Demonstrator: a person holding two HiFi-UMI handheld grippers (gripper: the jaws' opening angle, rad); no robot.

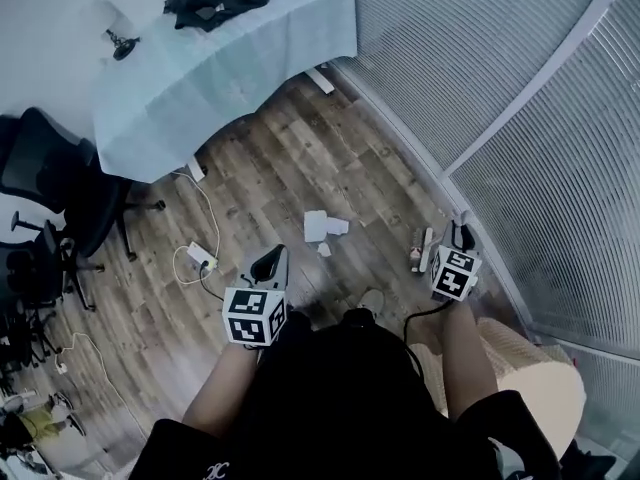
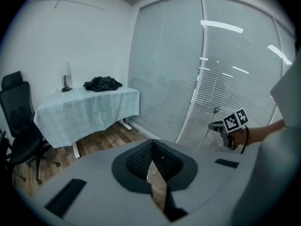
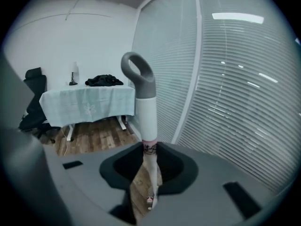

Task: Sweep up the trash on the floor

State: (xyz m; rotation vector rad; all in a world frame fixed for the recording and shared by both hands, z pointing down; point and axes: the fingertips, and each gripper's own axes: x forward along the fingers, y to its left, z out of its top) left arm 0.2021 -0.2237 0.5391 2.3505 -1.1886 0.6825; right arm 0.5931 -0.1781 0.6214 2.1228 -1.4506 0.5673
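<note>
Our right tongs (image 3: 149,149) are pinching the white shaft of the broom (image 3: 144,105). Its grey loop end stands upright above the jaws and its foot reaches down to the floor (image 1: 270,168), close beside the glass wall (image 1: 520,118). Our left tongs (image 2: 151,146) are pressed together at the tips with nothing between them, held farther out from the glass wall. The trash (image 1: 320,226), a few white paper scraps, lies on the floor out from the glass wall, near the broom's foot but apart from it.

The main risk, as we judge it, is the grip. One pair of tongs on a smooth round shaft can let it twist or slide once the bristles drag. The head would then skate over the scraps instead of pushing them.

The left tongs would have to spread and take the shaft too, and a clumsy grab could knock it out of the right ones. As we swing the broom out from the glass wall, its long upper end could strike the blinds (image 3: 235,79).

The scraps look light, so a fast stroke may flick them farther from the glass wall, toward the white cable (image 1: 205,230), where the bristles could snag. We see no dustpan, so where the pile should end up is unclear.
</note>
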